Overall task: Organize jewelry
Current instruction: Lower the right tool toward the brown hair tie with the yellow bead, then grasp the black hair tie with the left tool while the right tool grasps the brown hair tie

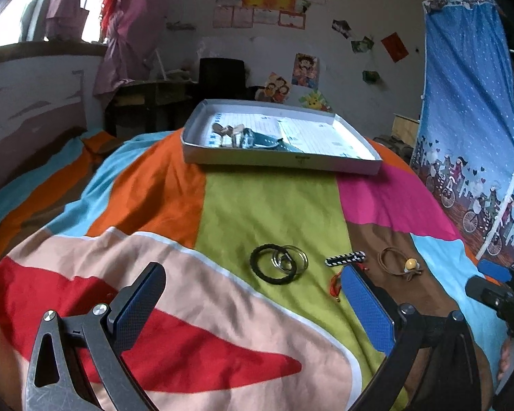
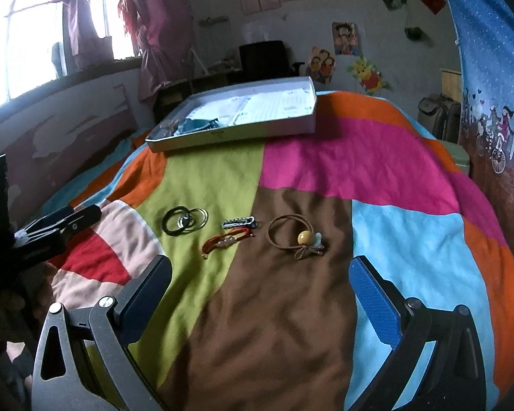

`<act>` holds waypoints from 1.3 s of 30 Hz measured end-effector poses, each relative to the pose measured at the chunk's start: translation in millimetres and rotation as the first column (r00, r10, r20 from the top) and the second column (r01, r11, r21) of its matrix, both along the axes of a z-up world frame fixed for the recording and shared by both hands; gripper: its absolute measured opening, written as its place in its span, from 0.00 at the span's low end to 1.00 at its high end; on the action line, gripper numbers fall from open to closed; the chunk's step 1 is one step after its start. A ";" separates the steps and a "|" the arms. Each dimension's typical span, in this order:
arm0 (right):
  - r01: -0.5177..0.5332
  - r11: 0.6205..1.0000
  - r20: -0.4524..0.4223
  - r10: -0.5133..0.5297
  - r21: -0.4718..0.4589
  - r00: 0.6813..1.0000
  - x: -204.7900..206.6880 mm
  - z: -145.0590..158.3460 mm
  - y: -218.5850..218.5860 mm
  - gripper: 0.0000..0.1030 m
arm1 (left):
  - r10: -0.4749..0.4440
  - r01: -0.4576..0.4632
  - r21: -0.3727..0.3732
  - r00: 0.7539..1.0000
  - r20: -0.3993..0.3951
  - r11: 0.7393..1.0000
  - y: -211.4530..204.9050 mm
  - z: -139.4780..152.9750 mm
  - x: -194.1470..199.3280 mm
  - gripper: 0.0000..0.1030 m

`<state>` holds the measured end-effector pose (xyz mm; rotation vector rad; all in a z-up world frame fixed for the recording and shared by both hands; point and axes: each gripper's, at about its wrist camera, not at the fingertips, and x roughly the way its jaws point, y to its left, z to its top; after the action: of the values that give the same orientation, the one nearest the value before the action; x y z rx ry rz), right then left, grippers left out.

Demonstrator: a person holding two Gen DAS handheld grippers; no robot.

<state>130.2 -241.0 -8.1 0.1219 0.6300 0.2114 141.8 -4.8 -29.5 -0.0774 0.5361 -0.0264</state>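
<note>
Partly hidden behind left gripper (image 1: 253,308) fingertip: red bracelet (image 1: 335,282).

Matt cloth bedspread (image 2: 291,308), shiny metal rings (image 2: 195,221)

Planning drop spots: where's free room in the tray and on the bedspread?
Tray: its right half is bare paper; its left end is crowded by a teal strap and clips. Bedspread: the green and pink panels between the tray and the row of hair ties are free.
</note>
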 end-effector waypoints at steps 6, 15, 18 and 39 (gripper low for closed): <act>-0.003 1.000 -0.014 0.002 -0.012 1.000 27.1 -8.5 -0.4 0.99 | -0.046 0.045 -0.025 0.999 -0.017 0.999 -1.6 -7.7 21.7 1.00; 0.040 0.999 -0.030 -0.040 0.010 0.999 71.6 -26.6 -0.7 0.89 | -0.046 0.043 -0.046 0.998 -0.052 0.998 0.9 -22.2 61.1 0.97; 0.060 0.998 -0.052 -0.059 0.017 0.997 85.6 -32.6 -0.6 0.77 | -0.053 0.049 -0.056 0.996 -0.078 0.997 3.0 -23.9 74.3 0.89; 0.081 0.997 -0.186 -0.079 0.003 0.979 113.7 -65.4 11.2 0.49 | -0.047 0.058 0.025 0.954 -0.297 0.998 -11.2 -69.5 116.3 0.43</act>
<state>243.9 -229.8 -73.4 0.1783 0.8079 0.1264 258.1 -16.1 -99.0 -0.0342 0.8395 -0.0583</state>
